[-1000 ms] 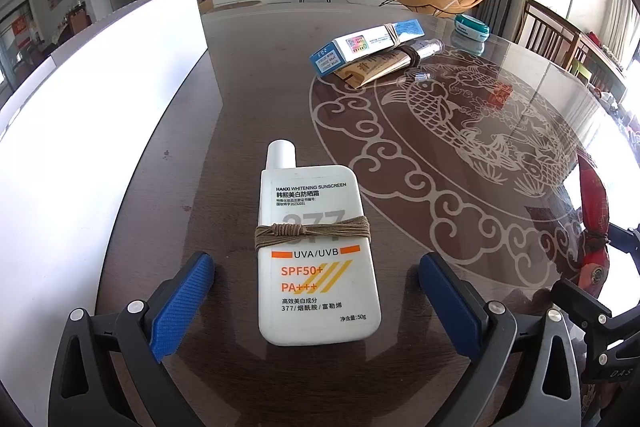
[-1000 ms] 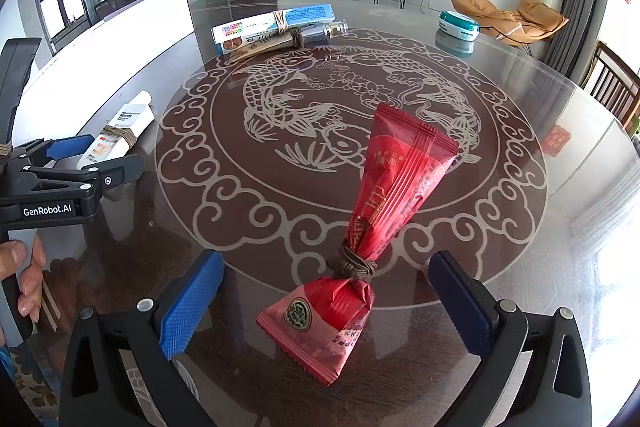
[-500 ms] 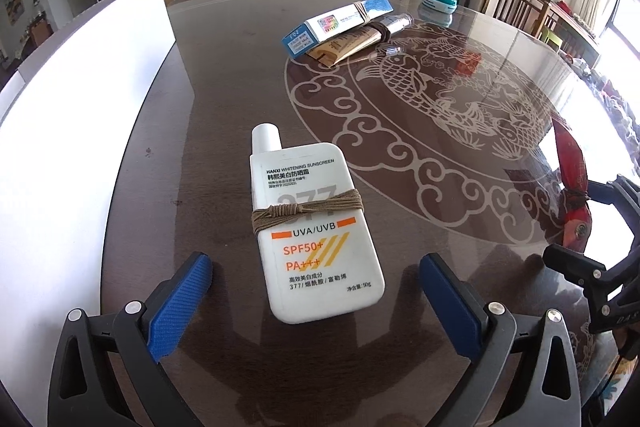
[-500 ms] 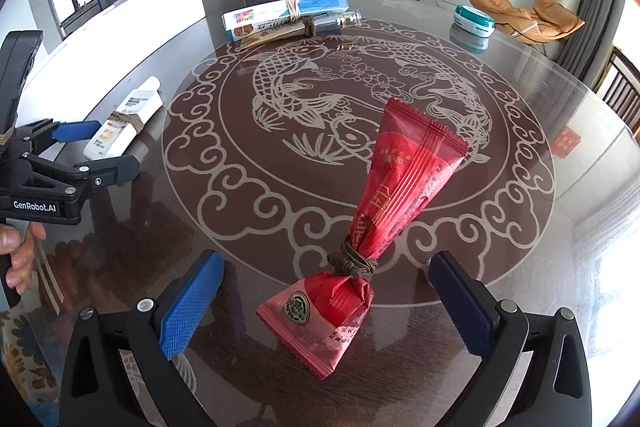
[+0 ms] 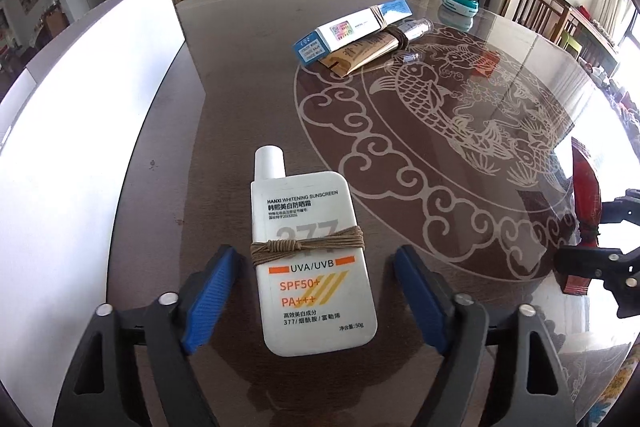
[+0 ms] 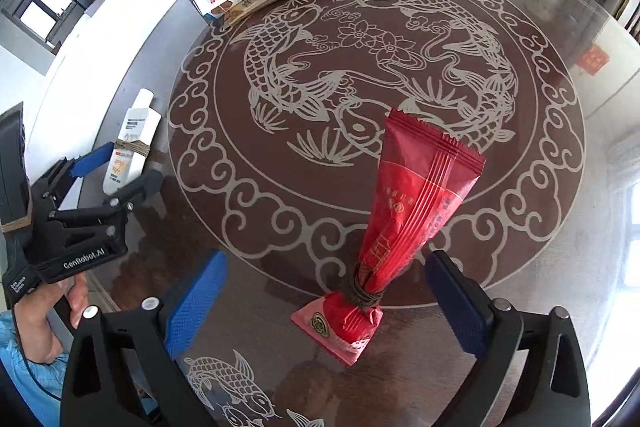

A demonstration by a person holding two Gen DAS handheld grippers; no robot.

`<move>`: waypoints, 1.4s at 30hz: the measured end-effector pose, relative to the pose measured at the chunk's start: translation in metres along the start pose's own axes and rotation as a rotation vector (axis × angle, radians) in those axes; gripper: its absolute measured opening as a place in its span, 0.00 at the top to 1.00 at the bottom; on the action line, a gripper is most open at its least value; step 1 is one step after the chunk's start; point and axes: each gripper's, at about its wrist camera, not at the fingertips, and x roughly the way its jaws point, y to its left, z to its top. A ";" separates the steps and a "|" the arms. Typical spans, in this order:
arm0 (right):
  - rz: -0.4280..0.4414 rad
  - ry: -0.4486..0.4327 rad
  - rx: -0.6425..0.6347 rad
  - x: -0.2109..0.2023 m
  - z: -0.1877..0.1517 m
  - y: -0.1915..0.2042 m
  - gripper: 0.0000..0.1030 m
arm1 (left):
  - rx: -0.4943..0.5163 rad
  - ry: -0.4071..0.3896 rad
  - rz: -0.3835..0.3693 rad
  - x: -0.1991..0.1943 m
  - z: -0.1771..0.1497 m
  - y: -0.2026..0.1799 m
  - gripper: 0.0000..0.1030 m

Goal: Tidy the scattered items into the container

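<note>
A: Start at the left. What has changed since a second ago?

B: The left gripper [image 5: 312, 303] was spread wide around the flat white plastic sunscreen bottle bound with brown twine [image 5: 314, 267]; now its jaws are closing. The blue pads [image 5: 210, 299] stand on either side of the bottle's lower half, with a gap showing on each side, so nothing is pinched yet. The bottle lies flat on the dark glossy desk with its pale fish pattern [image 5: 240, 87].

A: And to the right of the bottle?

B: The same story. The right gripper [image 6: 328, 307] is also closing, its pads flanking the red foil snack packet cinched with dark cord [image 6: 404, 219], again without visible contact. That packet lies on the desk's ring pattern, well to the right of the bottle.

A: Where is the container?

B: The tall white container wall [image 5: 92, 107] stands just left of the bottle.

A: So what does this mean for the tidying?

B: Probably both picks are beginning together. A tied bundle of boxes and a tube [image 5: 356, 35] waits beyond the bottle, untouched.
</note>
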 end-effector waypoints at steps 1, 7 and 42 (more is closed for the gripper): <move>-0.036 0.002 -0.022 -0.002 0.000 0.003 0.55 | 0.004 0.005 -0.010 -0.001 0.002 -0.001 0.49; -0.010 -0.032 -0.025 -0.025 -0.008 -0.002 0.82 | -0.015 -0.013 -0.075 -0.020 -0.006 0.005 0.49; 0.458 -0.159 -0.544 -0.054 0.037 0.413 0.82 | -0.421 -0.053 0.180 -0.125 -0.090 0.322 0.49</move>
